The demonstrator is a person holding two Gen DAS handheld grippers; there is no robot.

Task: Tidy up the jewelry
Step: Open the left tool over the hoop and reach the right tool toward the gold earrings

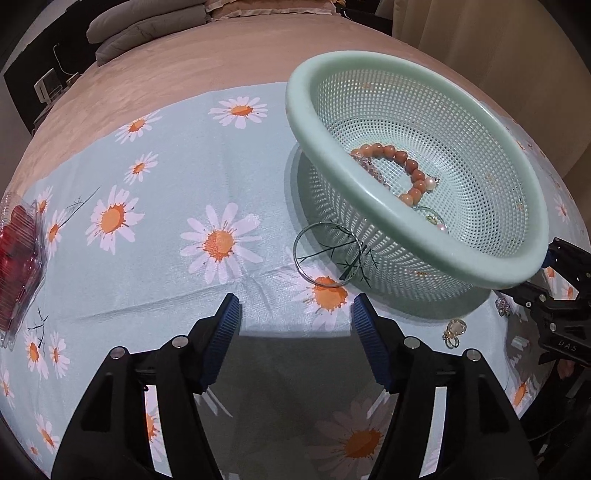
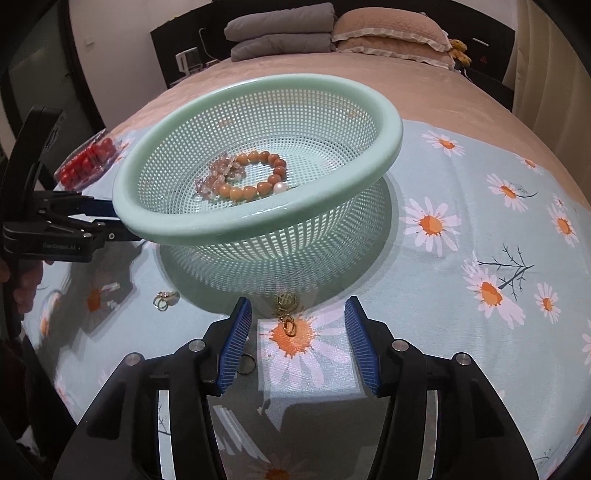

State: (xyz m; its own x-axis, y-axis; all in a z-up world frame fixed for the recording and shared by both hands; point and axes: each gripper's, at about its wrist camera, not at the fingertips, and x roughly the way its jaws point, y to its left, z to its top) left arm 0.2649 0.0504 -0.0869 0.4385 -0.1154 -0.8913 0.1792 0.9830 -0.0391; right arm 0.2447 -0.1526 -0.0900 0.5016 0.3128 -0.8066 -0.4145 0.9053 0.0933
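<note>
the left gripper (image 1: 295,317) is hovering over the cloth with its blue-padded jaws standing wide apart and nothing between them. the right gripper (image 2: 298,317) is hanging the same way, jaws apart, over a gold pendant (image 2: 286,302) lying on an orange daisy. in each view the other gripper's tips are showing at the basket's rim; whether they are pinching it cannot be told.

just ahead, the mint green mesh basket (image 1: 406,229) is sitting tilted, its round mouth opening upward and leaning toward the cameras, the rim riding higher on its far right side in the right wrist view. an orange bead bracelet (image 2: 258,192) is lying as a flat loop on its bottom, touching a pink crystal bracelet (image 2: 218,173). a clear bangle (image 1: 327,254) is lying flat on the cloth against the basket's wall, and a small gold ring piece (image 2: 164,297) is resting near its base.

everything is lying on a pale blue daisy cloth (image 1: 166,258) spread over a pink bed. a clear box of red items (image 2: 86,166) is sitting at the cloth's edge. folded grey blankets (image 2: 280,33) and pillows (image 2: 391,29) are lying at the far end.
</note>
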